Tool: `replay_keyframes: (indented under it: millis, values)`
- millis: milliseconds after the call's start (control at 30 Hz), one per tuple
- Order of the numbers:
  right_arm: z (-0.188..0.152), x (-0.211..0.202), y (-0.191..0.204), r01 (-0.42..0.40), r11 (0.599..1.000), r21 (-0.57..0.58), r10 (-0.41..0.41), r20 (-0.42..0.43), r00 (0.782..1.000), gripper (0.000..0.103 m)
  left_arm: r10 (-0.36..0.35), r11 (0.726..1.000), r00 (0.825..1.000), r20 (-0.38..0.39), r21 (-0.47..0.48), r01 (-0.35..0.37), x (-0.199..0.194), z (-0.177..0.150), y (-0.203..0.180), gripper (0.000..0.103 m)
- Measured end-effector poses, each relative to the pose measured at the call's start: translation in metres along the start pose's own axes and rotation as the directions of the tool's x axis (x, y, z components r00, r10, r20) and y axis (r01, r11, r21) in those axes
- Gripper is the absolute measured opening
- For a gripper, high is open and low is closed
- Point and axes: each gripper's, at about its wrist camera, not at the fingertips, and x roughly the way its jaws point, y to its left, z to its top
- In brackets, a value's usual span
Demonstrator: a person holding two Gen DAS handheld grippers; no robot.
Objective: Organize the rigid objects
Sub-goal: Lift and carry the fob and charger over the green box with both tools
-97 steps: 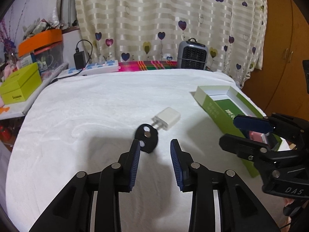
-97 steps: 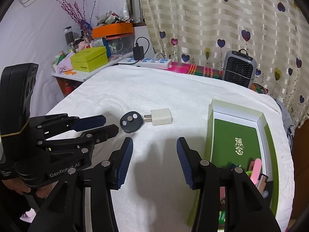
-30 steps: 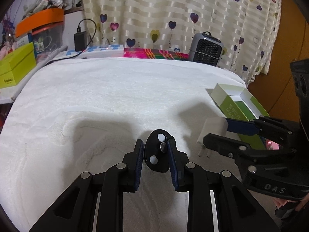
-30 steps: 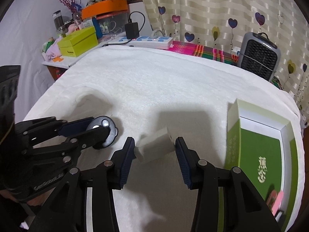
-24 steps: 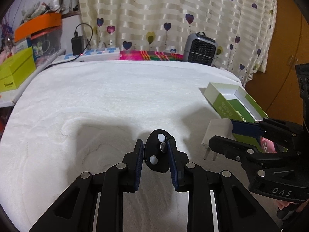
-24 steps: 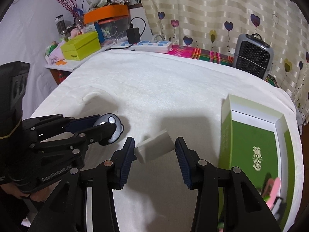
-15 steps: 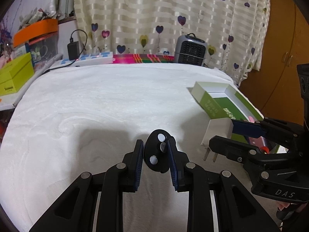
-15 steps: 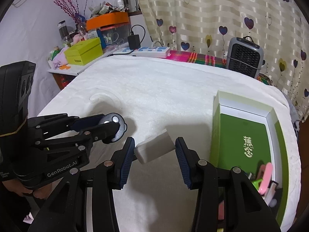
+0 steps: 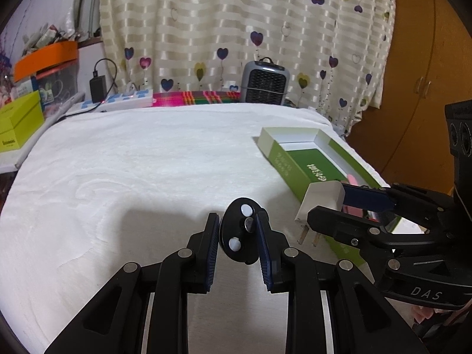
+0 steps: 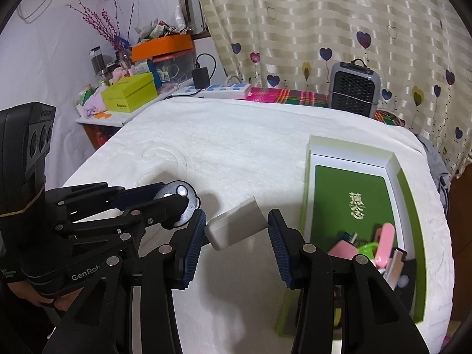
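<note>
I work two hand-held tongs over a bed covered in a white blanket. My left tongs are closed narrow on a flat black disc, which stands on edge between the pads, lifted clear of the blanket; its face shows two white dots and a small metal stud. Gripping it by the flat faces keeps it from slipping sideways, I judge.

My right tongs are set wider, clamped on a white plug-in charger. It sits tilted between the pads, corner to corner. From the left view its two metal prongs hang downward below the right tongs, so the pads bear on the plain body and not on the pins.

Ahead and to the right of both tongs lies an open green box with a white inner rim. Its near end already holds small pink and green items, beside my right tongs. The far end shows only the green card with gold lettering.

I judge that both things are being carried to this box, and the charger is the closer of the two. The two tongs sit just beside each other, so they could bump as I lower them.
</note>
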Motion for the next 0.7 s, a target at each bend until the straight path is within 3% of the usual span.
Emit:
replay_keyframes:
  millis: [700]
  values:
    - [-0.016, -0.037, -0.033, 0.040, 0.997, 0.073, -0.044, 0.060, 0.997, 0.045, -0.069, 0.996, 0.997, 0.016, 0.049, 0.068, 0.001, 0.008, -0.045, 0.024]
